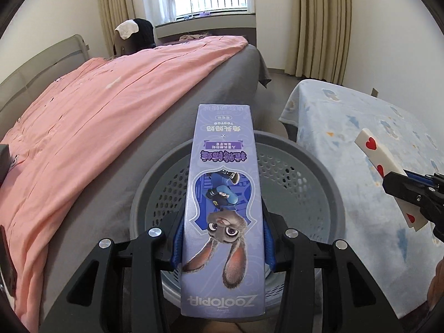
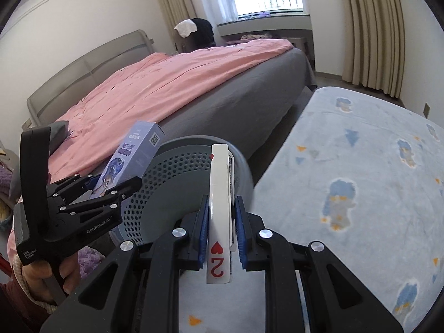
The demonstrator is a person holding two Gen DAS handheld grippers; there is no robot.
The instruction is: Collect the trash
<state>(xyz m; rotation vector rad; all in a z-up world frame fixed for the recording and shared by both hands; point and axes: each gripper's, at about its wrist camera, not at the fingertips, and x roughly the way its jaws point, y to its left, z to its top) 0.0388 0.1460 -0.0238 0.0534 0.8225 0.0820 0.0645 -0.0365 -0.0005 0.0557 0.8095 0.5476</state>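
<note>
A purple carton (image 1: 222,211) is clamped lengthwise between the blue pads of the left tongs (image 1: 222,238), its far end sticking out over the grey perforated bin (image 1: 305,183). The left tongs are closed only as far as the carton's width. A white playing-card box (image 2: 220,216), hearts printed on it, is pinched edge-on by the right tongs (image 2: 222,236), held just above the bin's near rim. The bin is flanked by the pink-covered bed (image 1: 97,127) and a blue-patterned counter (image 1: 360,144).
</note>
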